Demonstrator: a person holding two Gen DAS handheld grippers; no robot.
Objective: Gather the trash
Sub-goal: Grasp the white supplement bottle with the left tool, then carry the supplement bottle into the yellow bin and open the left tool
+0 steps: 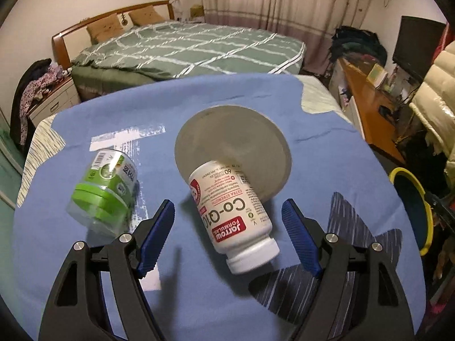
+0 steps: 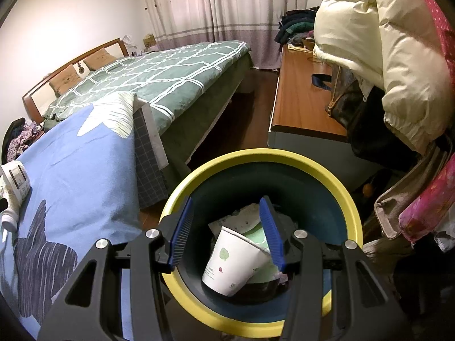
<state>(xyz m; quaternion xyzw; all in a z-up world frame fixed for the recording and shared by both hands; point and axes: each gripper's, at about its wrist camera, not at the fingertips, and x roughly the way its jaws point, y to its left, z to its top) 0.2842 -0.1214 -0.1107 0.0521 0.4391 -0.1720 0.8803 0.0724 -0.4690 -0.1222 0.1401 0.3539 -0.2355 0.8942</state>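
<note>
A white supplement bottle (image 1: pixel 233 216) lies on its side on the blue cloth (image 1: pixel 227 99), its base resting on a grey round plate (image 1: pixel 236 139). My left gripper (image 1: pixel 227 204) is open and straddles the bottle, with a gap between each blue pad and the bottle. A clear jar with a green lid (image 1: pixel 106 190) lies tipped to the left of it. My right gripper (image 2: pixel 226 201) hangs open over the yellow-rimmed bin (image 2: pixel 256 156). A white paper cup (image 2: pixel 233 261) lies in the bin on other litter, untouched by the pads. The white bottle (image 2: pixel 15 179) shows at the far left edge.
The bin (image 1: pixel 409 176) stands on the floor past the cloth's right edge. Shiny tape strips (image 1: pixel 128 136) lie on the cloth. Beyond are a green-quilted bed (image 1: pixel 184 51), a wooden desk (image 2: pixel 298 99) and a cream puffer jacket (image 2: pixel 384 42) hanging on the right.
</note>
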